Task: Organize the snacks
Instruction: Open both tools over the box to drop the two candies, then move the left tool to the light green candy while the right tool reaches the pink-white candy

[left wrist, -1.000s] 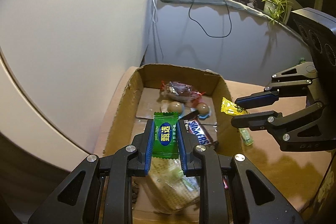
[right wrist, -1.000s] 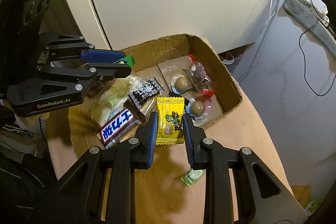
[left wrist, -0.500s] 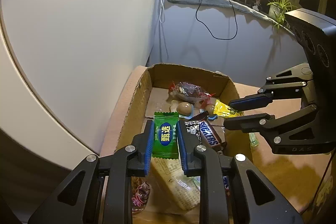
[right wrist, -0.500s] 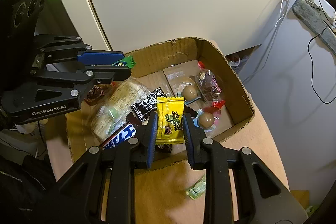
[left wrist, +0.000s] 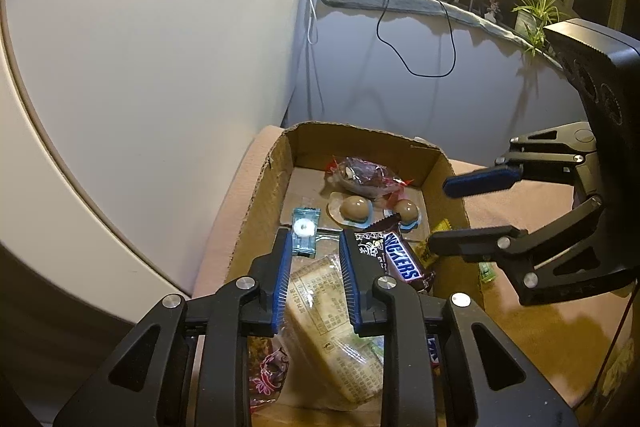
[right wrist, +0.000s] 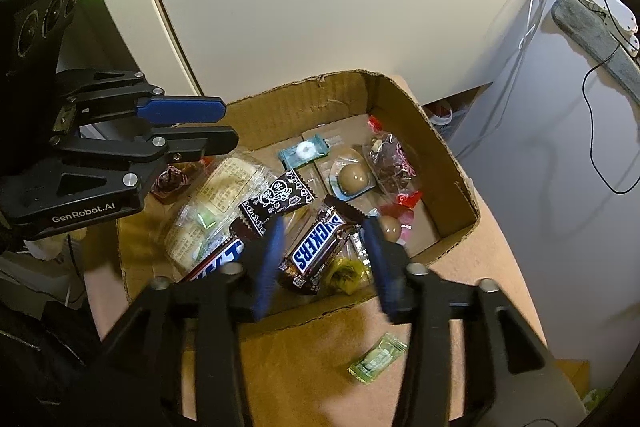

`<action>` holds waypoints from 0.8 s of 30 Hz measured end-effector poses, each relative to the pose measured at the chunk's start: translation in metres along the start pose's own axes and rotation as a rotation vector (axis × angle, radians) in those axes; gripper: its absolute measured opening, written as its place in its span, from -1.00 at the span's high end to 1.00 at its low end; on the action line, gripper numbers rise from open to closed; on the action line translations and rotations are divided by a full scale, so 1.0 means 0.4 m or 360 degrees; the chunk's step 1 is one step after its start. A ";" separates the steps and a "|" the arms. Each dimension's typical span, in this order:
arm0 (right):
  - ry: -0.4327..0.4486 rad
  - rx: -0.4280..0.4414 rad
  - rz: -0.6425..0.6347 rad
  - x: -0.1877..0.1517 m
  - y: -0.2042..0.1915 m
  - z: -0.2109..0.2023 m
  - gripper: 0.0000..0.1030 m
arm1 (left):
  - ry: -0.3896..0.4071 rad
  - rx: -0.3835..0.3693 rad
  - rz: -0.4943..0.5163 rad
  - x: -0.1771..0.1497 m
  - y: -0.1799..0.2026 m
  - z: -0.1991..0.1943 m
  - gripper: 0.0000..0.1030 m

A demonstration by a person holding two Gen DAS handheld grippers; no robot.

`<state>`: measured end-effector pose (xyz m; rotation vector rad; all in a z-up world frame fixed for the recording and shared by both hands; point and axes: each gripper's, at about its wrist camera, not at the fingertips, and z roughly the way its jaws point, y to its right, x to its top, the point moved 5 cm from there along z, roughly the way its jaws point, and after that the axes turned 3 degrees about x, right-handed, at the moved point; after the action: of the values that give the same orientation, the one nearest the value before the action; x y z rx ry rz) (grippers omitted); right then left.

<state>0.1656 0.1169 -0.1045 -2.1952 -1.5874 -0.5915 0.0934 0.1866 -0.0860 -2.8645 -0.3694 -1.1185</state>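
A cardboard box (right wrist: 304, 107) holds several snacks, among them a Snickers bar (right wrist: 316, 247), a biscuit pack (left wrist: 332, 311) and a blue mint (left wrist: 305, 231). My left gripper (left wrist: 315, 239) hovers over the box's near end. Its jaws are opening, a narrow gap shows and nothing is between the pads. My right gripper (right wrist: 324, 227) hangs over the box's front edge. Its jaws are opening too, blurred, with nothing in them. The yellow candy (right wrist: 346, 273) lies in the box below it, beside the Snickers bar.
A small green candy (right wrist: 378, 357) lies on the tan table outside the box, near my right gripper. Two packed brown eggs (left wrist: 354, 207) and a red-brown pack (left wrist: 360, 175) fill the box's far end. A white wall stands close behind the box.
The green candy is gone from my left gripper's jaws. My right gripper moved over the box, spread its jaws, and the yellow candy dropped into the box.
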 end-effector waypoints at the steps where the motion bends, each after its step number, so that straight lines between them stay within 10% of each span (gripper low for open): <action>1: 0.0005 -0.0004 -0.0002 0.001 0.000 -0.002 -0.03 | 0.0000 0.0003 -0.0001 0.000 -0.001 0.000 0.51; 12: 0.0030 -0.0081 0.0016 -0.003 0.022 -0.018 -0.53 | 0.0018 0.0018 0.0007 0.002 0.003 -0.011 0.02; 24: 0.0052 -0.0175 0.0044 -0.034 0.038 -0.068 -0.58 | 0.0035 0.0031 0.0025 -0.002 0.027 -0.035 -0.33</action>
<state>0.1729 0.0876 -0.0896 -2.2709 -1.5391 -0.7187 0.0862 0.1740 -0.0759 -2.8309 -0.3542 -1.1370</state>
